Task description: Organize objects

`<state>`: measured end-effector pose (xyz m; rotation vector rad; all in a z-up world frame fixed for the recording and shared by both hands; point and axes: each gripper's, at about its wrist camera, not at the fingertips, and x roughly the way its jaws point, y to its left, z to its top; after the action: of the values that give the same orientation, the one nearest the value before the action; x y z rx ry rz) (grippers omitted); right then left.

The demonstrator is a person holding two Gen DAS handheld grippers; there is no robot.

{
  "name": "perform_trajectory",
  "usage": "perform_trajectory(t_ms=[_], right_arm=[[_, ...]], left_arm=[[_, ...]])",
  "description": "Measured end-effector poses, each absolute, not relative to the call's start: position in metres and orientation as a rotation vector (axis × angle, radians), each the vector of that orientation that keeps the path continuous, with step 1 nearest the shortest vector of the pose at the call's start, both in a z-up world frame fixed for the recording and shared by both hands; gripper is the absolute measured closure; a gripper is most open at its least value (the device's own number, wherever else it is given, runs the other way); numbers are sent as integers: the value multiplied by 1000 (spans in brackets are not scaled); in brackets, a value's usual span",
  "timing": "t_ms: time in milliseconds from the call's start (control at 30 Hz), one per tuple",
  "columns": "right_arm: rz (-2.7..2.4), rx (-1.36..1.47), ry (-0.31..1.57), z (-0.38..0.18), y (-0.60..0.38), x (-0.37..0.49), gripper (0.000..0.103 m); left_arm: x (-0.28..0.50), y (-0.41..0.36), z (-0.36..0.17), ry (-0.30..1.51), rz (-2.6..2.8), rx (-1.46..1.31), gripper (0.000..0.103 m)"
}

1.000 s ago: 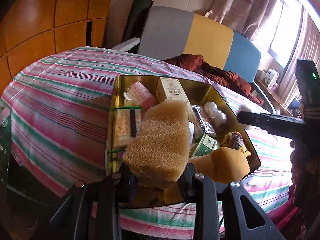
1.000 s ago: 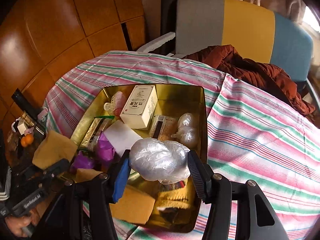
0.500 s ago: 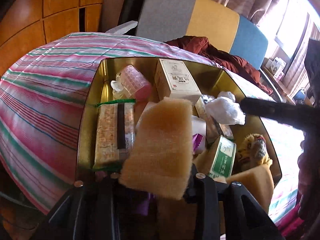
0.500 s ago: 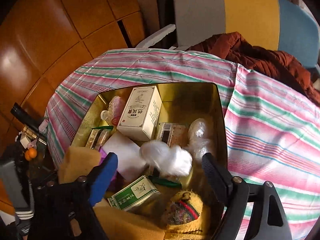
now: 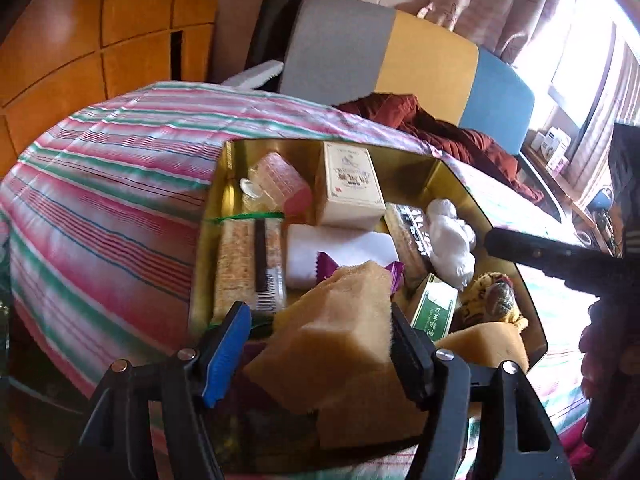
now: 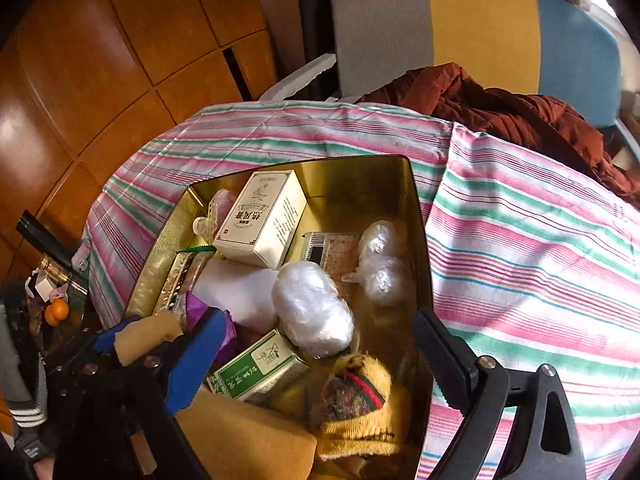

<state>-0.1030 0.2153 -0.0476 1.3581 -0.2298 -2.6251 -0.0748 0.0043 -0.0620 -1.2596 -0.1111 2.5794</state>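
A striped tablecloth [image 6: 520,248] carries the gold tin [image 6: 408,200], a tri-colour chair [image 6: 480,24] behind it. Both grippers, left [image 5: 320,344] and right [image 6: 316,352], have just been opening: the coarse tan sponge [image 5: 336,328] sits loose between the left's spread jaws, and the right's wide jaws are empty above the plastic-wrapped bundle [image 6: 312,308].

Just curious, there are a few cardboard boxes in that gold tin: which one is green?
The small green box lying near the striped knitted item; the bigger box at the far end is cream-white.

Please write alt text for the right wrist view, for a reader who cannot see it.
The right gripper, jaws open and just widened, hovers over a gold tin on a striped cloth; a plastic-wrapped bundle lies inside among boxes.
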Motion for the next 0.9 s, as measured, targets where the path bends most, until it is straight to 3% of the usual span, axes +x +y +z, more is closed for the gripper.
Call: perform_trajectory(t_ms=[200, 900], right_arm=[[-2688, 1307, -180, -40, 211, -83, 3], [-2898, 1147, -69, -16, 201, -23, 0]], left_arm=[[-61, 1, -45, -68, 2644, -1189, 28], [-18, 6, 4, -75, 2864, -1135, 28]])
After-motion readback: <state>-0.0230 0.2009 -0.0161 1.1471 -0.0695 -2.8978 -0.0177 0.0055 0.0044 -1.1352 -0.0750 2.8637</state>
